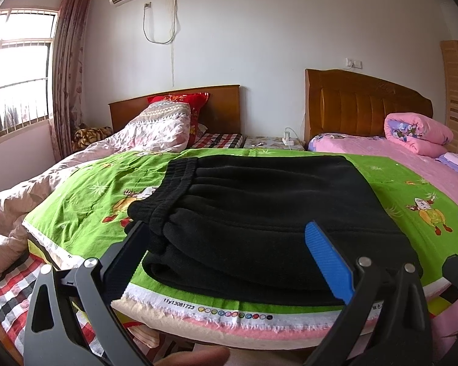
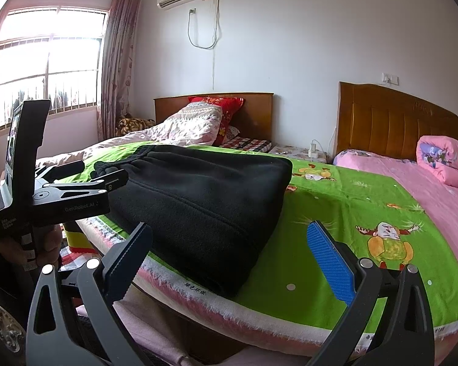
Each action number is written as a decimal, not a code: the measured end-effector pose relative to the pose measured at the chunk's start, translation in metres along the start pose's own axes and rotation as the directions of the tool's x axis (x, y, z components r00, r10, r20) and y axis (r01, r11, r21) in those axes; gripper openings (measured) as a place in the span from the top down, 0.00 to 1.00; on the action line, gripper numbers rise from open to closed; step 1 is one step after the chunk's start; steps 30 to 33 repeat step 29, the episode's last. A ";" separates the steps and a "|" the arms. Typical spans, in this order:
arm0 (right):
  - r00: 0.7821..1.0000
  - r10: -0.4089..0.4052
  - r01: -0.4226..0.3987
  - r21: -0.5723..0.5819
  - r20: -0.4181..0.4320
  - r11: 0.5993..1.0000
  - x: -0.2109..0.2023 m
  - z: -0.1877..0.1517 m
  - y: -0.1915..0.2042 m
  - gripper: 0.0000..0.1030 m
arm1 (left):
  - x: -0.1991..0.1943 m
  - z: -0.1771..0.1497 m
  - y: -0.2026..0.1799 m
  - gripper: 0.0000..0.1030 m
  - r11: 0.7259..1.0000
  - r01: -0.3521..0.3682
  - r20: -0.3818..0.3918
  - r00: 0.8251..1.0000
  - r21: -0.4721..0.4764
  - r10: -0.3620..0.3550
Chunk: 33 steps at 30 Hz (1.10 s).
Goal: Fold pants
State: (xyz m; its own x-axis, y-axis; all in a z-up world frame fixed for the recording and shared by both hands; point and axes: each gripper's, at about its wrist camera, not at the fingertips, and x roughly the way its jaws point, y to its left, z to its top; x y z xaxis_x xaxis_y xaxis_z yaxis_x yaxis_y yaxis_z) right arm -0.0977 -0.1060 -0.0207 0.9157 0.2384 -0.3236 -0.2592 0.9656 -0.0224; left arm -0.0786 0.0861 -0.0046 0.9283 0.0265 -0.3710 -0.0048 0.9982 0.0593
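Black fleece pants (image 1: 259, 213) lie folded in a thick stack on the green cartoon sheet (image 1: 91, 195), elastic waistband toward the far left. My left gripper (image 1: 226, 228) is open, jaws wide apart over the near edge of the stack, holding nothing. In the right wrist view the pants (image 2: 198, 201) lie left of centre on the green sheet (image 2: 336, 207). My right gripper (image 2: 229, 231) is open and empty, hovering at the stack's near right corner. The left gripper's body (image 2: 61, 195) shows at the left, by the waistband end.
A rumpled pale quilt (image 1: 30, 201) and red pillow (image 1: 183, 103) lie on the left bed. A pink bed with a rolled pink quilt (image 1: 418, 134) stands at the right. A nightstand with a charger (image 1: 287, 137) sits between the headboards. The mattress edge runs just below the grippers.
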 end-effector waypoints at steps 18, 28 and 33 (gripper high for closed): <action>1.000 -0.001 0.001 0.003 -0.002 1.000 -0.001 -0.001 0.004 0.05 | -0.002 -0.002 0.000 0.01 0.999 -0.046 0.019 0.999 -0.008 0.046; 1.000 -0.001 0.001 0.004 -0.002 1.000 -0.002 -0.001 0.004 0.05 | -0.001 -0.003 -0.002 0.01 1.000 -0.030 0.009 1.000 0.006 0.030; 1.000 -0.001 0.001 0.004 -0.002 1.000 -0.002 -0.001 0.004 0.05 | 0.000 -0.003 -0.001 0.01 1.000 -0.030 0.008 1.000 0.005 0.030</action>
